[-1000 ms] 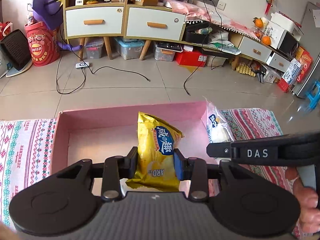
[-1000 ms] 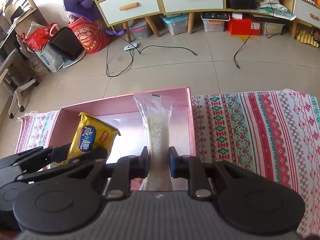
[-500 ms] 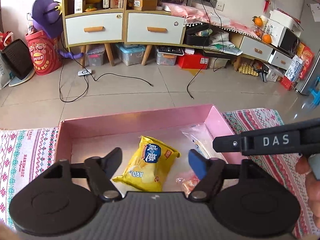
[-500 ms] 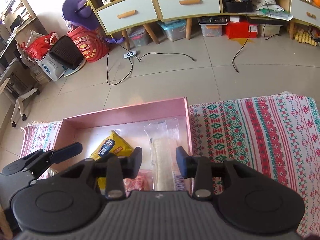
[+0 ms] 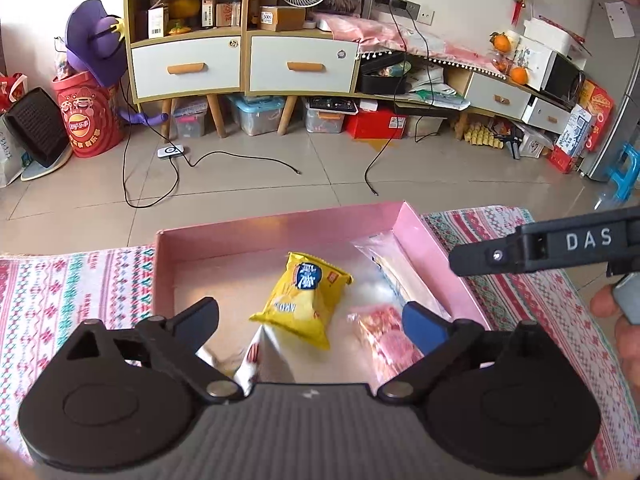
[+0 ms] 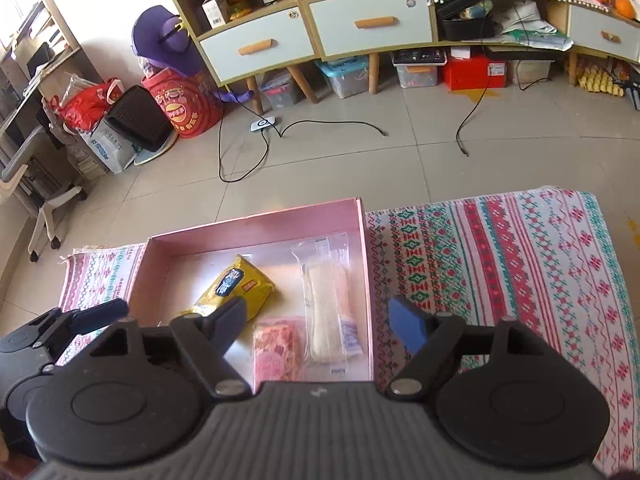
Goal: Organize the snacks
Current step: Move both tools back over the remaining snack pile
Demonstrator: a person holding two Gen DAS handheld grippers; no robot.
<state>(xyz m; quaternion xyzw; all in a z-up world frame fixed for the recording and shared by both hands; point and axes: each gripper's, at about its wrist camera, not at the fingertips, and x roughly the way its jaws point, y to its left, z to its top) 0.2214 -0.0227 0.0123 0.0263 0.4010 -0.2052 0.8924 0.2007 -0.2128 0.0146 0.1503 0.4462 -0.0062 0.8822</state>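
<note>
A patterned woven cloth (image 6: 500, 272) in red, green and white covers the bench, and on it sits an open pink box (image 6: 256, 222), its far wall facing the tiled floor (image 6: 360, 160) and the drawer cabinet (image 6: 320, 24) beyond. Both grippers hang above the near end of the box. The left gripper (image 5: 310, 318) has its jaws spread wide and opening, with nothing pressed between the pads; the yellow snack bag (image 5: 306, 300) lies flat on the box floor below and between them, apart from both. The right gripper (image 6: 316, 322) also has its jaws apart and opening, gripping nothing; beneath it the long clear-wrapped pastry (image 6: 326, 308) lies lengthwise along the right wall of the box. Just beside the pastry, at the near end, lies a small packet of pink-red sweets (image 6: 278, 350), and a white wrapper (image 5: 260, 360) shows at the near edge in the left wrist view, partly hidden by the gripper body. A hand (image 5: 624, 332) shows at the right edge of that view.
</note>
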